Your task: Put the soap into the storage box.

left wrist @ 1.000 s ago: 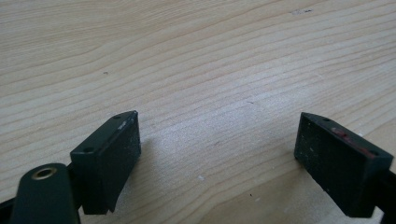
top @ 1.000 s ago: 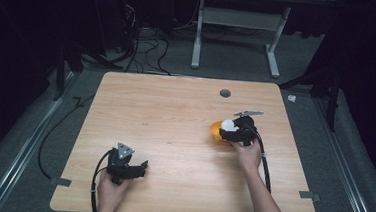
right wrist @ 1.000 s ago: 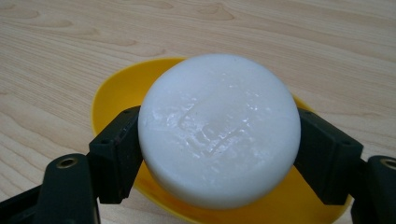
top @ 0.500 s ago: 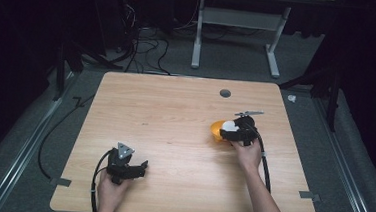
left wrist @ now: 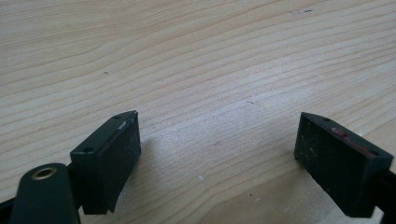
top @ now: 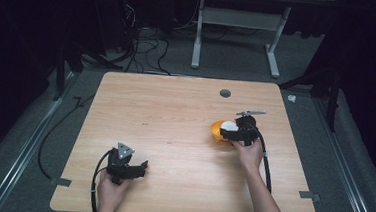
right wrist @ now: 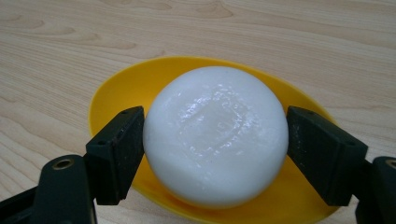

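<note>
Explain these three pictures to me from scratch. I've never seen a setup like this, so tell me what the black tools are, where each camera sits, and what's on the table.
A person sits at a wooden table holding a hand-operated, two-jaw black tool in each hand. The high view looks down from above; the other two pictures come from small cameras riding on each tool, looking along its jaws. The left gripper rests near the table's front edge, jaws wide apart with bare wood between them. The right gripper has its jaws on either side of a white round object sitting in a yellow dish. The jaws lie against or very near its sides; whether they are squeezing cannot be told.
</note>
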{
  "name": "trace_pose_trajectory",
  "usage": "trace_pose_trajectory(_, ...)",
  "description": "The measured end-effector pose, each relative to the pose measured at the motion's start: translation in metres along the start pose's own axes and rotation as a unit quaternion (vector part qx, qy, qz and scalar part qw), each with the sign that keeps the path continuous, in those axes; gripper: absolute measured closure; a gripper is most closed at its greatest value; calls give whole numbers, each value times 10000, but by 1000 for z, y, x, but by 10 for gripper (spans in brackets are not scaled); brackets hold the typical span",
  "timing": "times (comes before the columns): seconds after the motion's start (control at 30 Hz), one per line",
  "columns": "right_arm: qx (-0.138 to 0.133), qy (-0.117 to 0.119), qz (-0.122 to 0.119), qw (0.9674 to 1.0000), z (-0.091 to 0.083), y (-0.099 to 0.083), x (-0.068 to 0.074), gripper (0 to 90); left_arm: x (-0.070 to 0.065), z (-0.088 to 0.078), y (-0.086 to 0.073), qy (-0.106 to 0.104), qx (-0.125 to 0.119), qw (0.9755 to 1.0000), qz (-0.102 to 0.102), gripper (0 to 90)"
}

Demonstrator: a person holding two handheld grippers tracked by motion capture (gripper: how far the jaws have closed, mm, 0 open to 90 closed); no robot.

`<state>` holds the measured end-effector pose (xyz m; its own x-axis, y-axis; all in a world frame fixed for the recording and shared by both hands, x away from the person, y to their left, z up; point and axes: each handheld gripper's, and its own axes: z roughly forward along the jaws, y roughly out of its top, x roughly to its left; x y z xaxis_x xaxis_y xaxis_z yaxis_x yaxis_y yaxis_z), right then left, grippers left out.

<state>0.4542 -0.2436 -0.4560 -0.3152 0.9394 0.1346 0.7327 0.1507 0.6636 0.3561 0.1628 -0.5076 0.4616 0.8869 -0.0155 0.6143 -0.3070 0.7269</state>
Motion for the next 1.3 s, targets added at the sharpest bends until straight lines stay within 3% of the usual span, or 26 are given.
trace_pose_trajectory(0.47,-83,-2,-51,10000,-8,0,-1,222,0,0,0,1,-1,10000,-3,149)
trace_pose_trajectory(0.83,-141,-78,-301,9994,-15,0,-1,217,0,0,0,1,0,10000,-3,149)
trace_pose_trajectory(1.3,-343,-78,-306,9989,-29,-5,-5,205,0,0,0,3,0,10000,-1,149)
